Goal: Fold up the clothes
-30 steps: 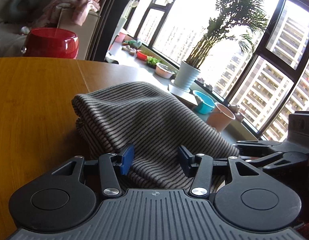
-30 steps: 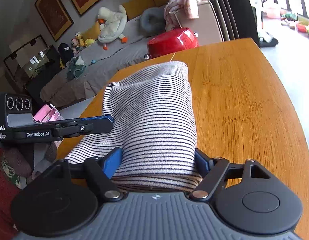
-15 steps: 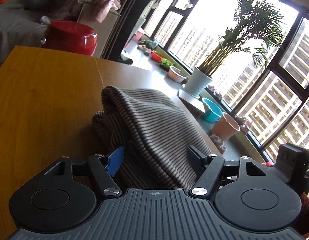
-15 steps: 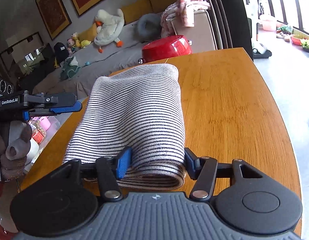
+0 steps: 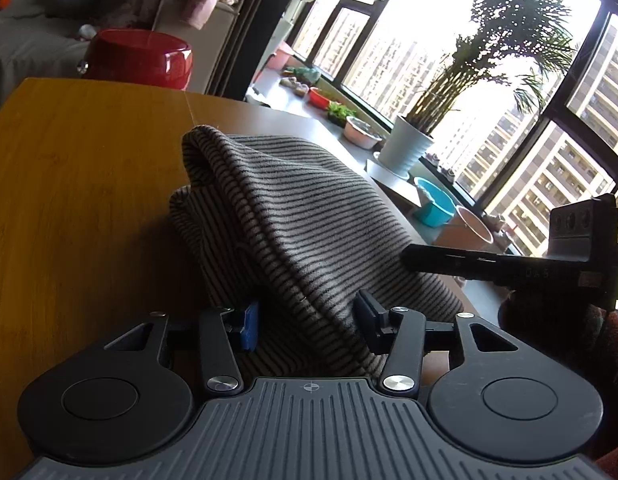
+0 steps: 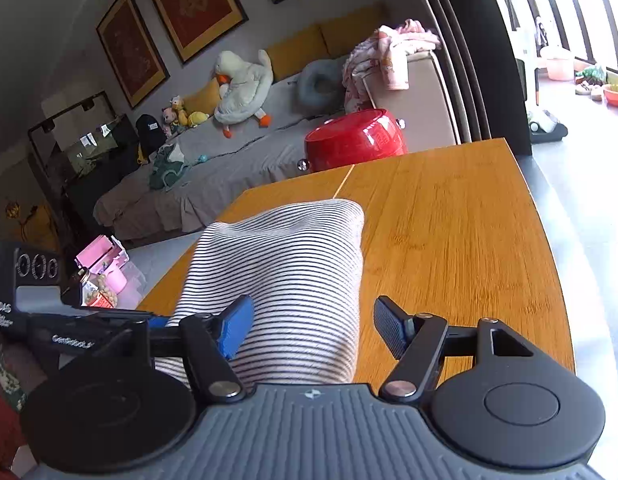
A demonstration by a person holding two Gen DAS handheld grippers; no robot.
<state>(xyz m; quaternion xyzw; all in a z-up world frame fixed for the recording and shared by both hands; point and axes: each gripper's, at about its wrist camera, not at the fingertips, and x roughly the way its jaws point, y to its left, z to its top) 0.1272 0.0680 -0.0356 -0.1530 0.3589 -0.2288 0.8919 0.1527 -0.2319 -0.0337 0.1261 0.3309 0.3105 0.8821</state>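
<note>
Left wrist: left gripper (image 5: 305, 320) fingers parted around striped garment (image 5: 293, 216), grip uncertain; bundle on table (image 5: 81, 184), 12 o'clock.
Right wrist: right gripper (image 6: 313, 326) wide open, holding nothing. Garment folded; tidying left.

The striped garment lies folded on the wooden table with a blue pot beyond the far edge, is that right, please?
Not quite: the pot beyond the far edge is red, as the right wrist view shows. The striped garment does lie folded on the wooden table.
</note>
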